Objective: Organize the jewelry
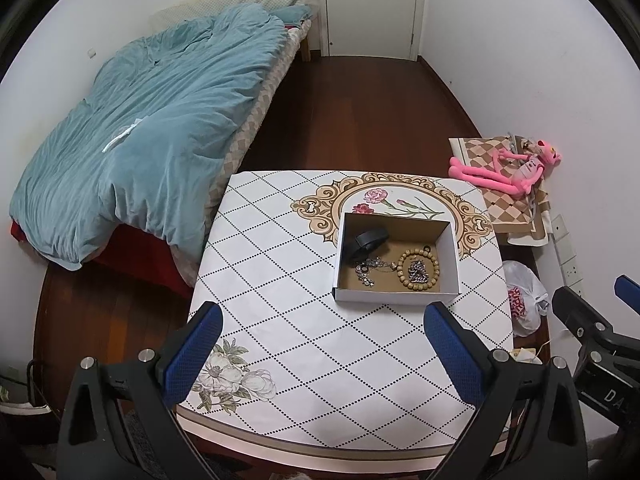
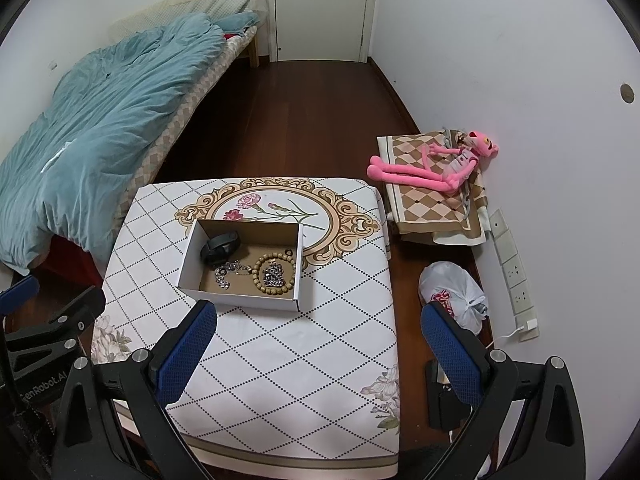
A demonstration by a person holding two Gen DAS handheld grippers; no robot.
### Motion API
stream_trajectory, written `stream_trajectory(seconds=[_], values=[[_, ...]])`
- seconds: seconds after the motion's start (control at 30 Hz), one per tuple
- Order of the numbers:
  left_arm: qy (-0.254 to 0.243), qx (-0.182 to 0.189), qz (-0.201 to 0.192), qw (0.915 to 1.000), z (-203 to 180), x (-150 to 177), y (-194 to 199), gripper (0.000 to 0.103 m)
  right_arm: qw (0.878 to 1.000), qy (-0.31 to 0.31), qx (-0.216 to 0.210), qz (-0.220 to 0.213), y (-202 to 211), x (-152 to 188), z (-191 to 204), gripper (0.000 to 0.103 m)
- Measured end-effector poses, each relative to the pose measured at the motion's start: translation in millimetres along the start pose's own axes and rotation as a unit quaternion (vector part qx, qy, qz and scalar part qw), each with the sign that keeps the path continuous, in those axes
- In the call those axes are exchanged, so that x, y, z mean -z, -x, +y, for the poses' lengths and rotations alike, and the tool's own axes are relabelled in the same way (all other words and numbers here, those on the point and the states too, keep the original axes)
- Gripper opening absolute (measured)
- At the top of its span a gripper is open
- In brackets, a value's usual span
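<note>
An open cardboard box stands on the patterned table. Inside lie a black band, a wooden bead bracelet with a silver chain in its middle, and a silver necklace. My left gripper is open and empty, held above the table's near part, short of the box. My right gripper is open and empty, above the table's right edge, short of the box.
A bed with a blue duvet lies to the left. A pink plush toy lies on a checked cloth on the right. A white plastic bag sits on the floor by the wall sockets.
</note>
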State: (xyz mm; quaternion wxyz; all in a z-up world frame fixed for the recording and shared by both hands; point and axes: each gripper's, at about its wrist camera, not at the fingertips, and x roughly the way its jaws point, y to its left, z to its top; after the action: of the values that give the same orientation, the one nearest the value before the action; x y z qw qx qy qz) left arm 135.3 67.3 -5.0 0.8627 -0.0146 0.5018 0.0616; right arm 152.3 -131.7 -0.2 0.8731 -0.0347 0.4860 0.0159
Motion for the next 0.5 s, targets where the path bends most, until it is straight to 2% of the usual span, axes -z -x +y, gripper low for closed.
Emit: stream_trajectory(seconds=[0.5], values=[[0.000, -0.006, -0.005, 1.0000, 0.3, 0.4, 3.9, 0.102, 1.000, 0.002, -0.002, 0.003, -0.2, 2.3, 1.2, 0.103]])
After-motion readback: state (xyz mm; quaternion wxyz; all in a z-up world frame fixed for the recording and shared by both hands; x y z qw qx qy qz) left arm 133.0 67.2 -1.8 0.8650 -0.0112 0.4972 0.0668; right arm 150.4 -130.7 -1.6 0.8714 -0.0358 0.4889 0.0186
